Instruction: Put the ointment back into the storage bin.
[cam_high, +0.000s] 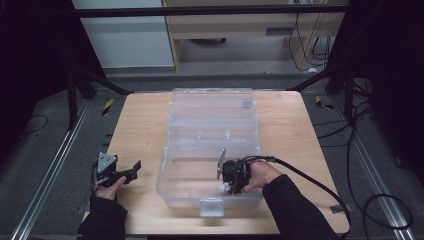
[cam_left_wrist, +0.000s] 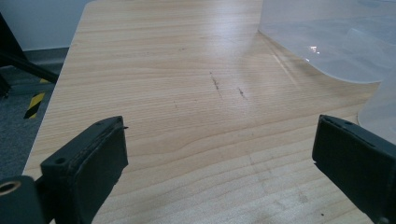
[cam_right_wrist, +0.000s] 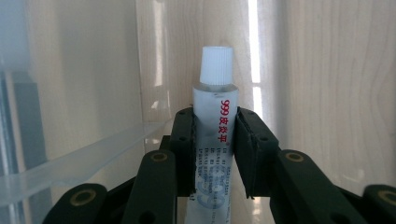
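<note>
Right gripper view: a small tube (cam_right_wrist: 215, 116) with a white ribbed cap (cam_right_wrist: 216, 65) is clamped between the jaws of the right gripper (cam_right_wrist: 215, 149), cap pointing to 12 o'clock, with the wooden table seen through clear plastic behind it. Red print "999" followed by Chinese characters can be read down the tube's side; the smaller grey lines below are too fine to be read. In the high view the right gripper (cam_high: 231, 186) is seen lowered into the front compartment of an open clear box (cam_high: 210, 145) at the middle of the table (cam_high: 140, 130), so the tube is held inside the box, near its front wall at 6 o'clock. The left gripper (cam_high: 131, 172) is held at 8 o'clock from the box, well apart from it, jaws spread wide with nothing between them. Some risks are judged from here: the tube is gripped low on its soft body, so it could be squeezed or tilted if pressed onto the floor of the box; the light box could be nudged by the gripper's knuckles, since it is not steadied by the left gripper; a release from too high could let the tube roll.
</note>
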